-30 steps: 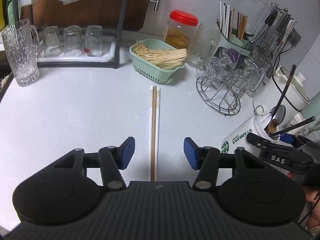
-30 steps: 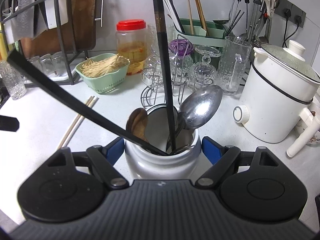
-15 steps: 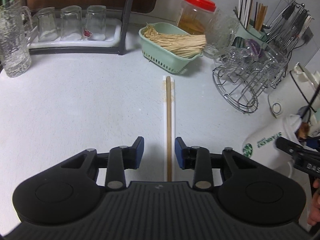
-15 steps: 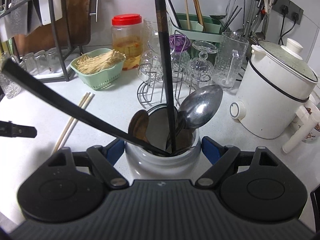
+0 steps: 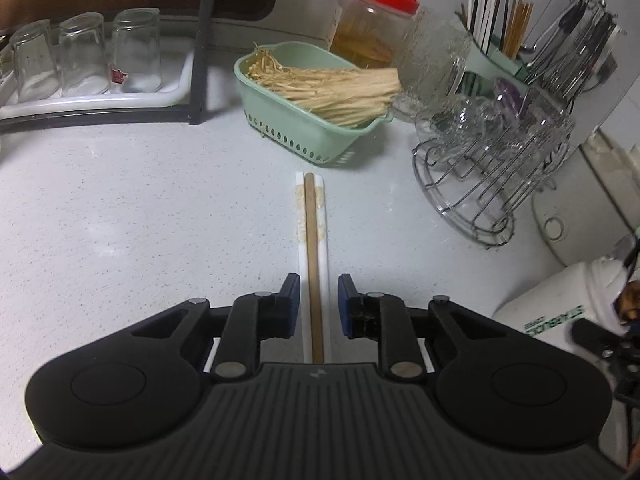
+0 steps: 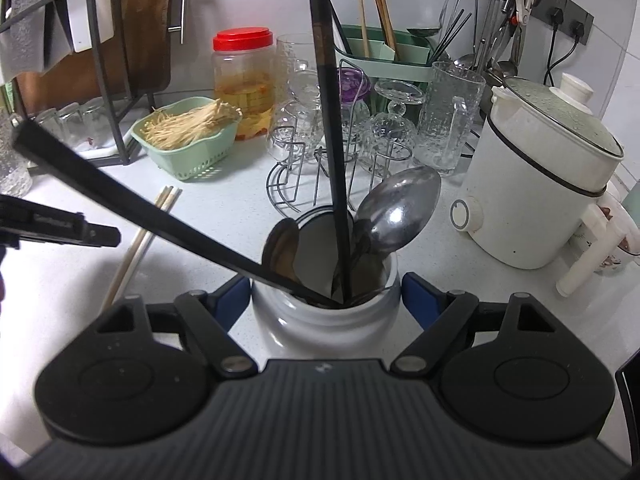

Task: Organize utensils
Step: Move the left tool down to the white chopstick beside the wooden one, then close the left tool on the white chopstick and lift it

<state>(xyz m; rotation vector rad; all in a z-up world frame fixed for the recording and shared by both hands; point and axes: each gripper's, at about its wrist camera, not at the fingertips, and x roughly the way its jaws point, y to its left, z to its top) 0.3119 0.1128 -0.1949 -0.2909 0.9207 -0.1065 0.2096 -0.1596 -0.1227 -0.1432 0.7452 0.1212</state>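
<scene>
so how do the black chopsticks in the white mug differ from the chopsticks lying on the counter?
The black chopsticks stand in the white mug, splayed apart; the counter chopsticks lie flat, side by side and touching. The mug pair is dark; the counter ones are white and tan. Both sets are long and slim.

From my left tong's camera, the white mug at the right edge carries green lettering, seen upside down and tilted: "STARBUCKS", with a smaller word beside it that looks like "COFFEE", though it is too small and blurred for me to be sure. A small red mark sits on one upturned glass at the back left; I cannot read it. From my right tong's camera, no legible text appears on anything.
</scene>
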